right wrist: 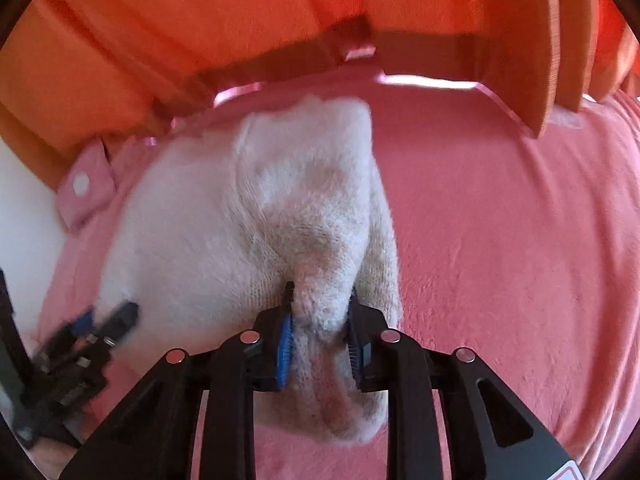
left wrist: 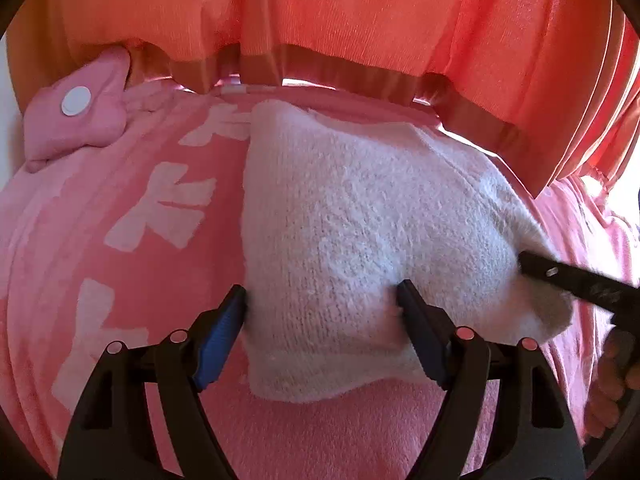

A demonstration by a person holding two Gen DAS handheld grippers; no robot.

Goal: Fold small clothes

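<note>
my left gripper [left wrist: 322,294]: angled down, wide, straddling sock [left wrist: 360,216] | right gripper [right wrist: 320,308]: angled down, pinching sock edge | pink blanket [left wrist: 120,208] underneath

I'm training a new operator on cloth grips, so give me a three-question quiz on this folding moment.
1. True or false: the right gripper has a bunch of the white fluffy garment pinched between its pads.
2. The left gripper is: A) shut on the garment, B) open, straddling the garment's near part, C) away from the garment.
3. Fill in: the garment lies on a ____ blanket with pale bow shapes.

Key: 1 true; 2 B; 3 pink.
</note>
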